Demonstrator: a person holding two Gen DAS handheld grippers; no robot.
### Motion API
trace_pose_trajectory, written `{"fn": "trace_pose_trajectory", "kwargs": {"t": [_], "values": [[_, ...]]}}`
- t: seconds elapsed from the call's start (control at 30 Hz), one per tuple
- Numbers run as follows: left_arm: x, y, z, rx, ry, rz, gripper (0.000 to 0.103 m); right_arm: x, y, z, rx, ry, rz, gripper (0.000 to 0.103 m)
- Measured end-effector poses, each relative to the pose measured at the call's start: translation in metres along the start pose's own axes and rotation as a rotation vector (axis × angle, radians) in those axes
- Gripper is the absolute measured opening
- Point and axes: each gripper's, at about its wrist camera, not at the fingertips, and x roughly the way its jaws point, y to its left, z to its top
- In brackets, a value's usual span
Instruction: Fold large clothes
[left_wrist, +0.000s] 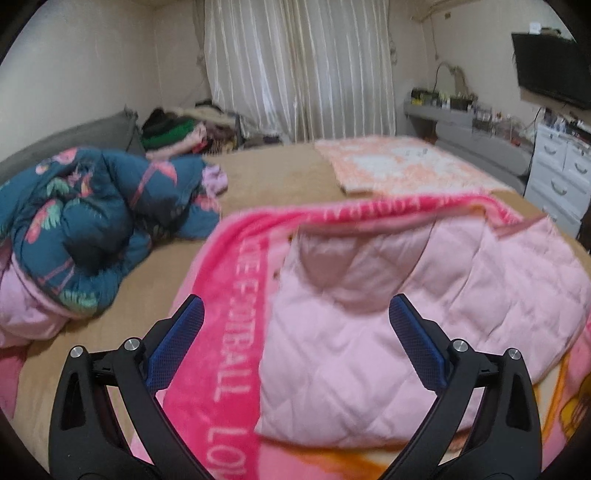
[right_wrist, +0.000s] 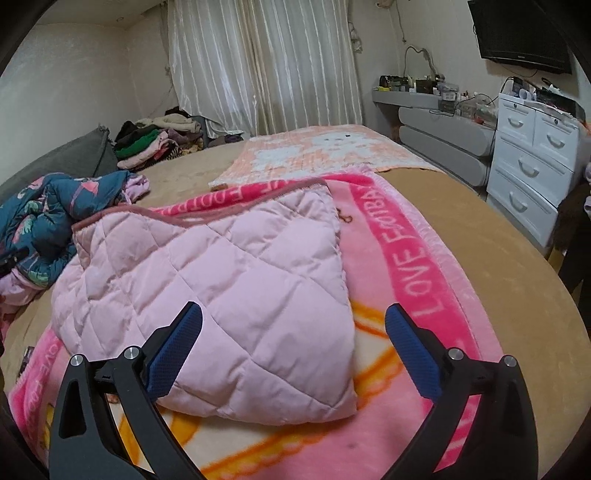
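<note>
- You are holding both tools empty: the left gripper (left_wrist: 295, 325) and the right gripper (right_wrist: 293, 328) are both standing with jaws spread wide, and nothing is sitting between the blue pads (right_wrist: 177, 350).
- The pink quilted garment (right_wrist: 221, 288) is lying folded over on the pink blanket (right_wrist: 417, 273), nearer you than the peach mat (right_wrist: 325, 155) and to the right of the teal floral bundle (right_wrist: 40, 225).
- The fold is looking part-done to me; the far trimmed edge (right_wrist: 162, 218) is sitting askew on the blanket.
- You are probably choosing the next grip, so be aiming each gripper at a corner of the garment's near edge (right_wrist: 258, 413), one per side.
- Be pinching only the quilted layers; the blanket under them is likely to come up too if you are digging deep.
- The padding is looking puffy and springy, so be pressing the crease flat before letting go.
</note>
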Motion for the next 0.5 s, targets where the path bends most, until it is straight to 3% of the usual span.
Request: {"fn": "trace_pose_trajectory", "kwargs": {"t": [0.3,0.5], "values": [[0.063,0.018,-0.063,-0.06,0.198,-0.123,0.094,0.035,-0.002,-0.021,-0.043,0.064,-0.009,0.099],[0.084,0.019,-0.073,-0.104,0.211,-0.188,0.094,0.059,-0.008,-0.025,-0.01,0.084,0.03,0.098]]}}
